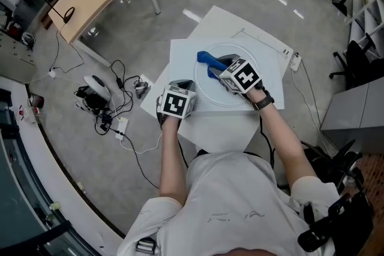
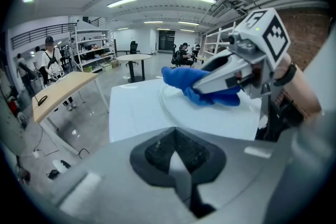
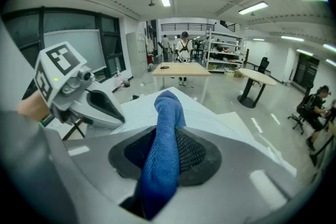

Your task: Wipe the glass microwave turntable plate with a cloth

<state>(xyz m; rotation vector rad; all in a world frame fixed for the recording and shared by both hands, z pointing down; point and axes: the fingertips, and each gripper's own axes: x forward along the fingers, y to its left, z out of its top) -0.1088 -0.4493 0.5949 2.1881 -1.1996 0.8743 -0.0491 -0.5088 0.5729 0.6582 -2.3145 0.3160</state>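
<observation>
Now mid-wipe, by the look of it. White desk (image 1: 183, 60) carrying the glass plate (image 1: 207, 93), flat near its centre. Probably heavy, rigid, slick and breakable; best steadied at the rim, not pressed hard on the face. Blue cloth (image 1: 206, 59) soft, limp and bunched, lying on the plate's far-left part. Right gripper (image 3: 170, 157) jaws clamped on the cloth, a tuft poking out ahead. Left gripper (image 2: 176, 161) jaws closed on nothing, held near the plate's near-left rim.
</observation>
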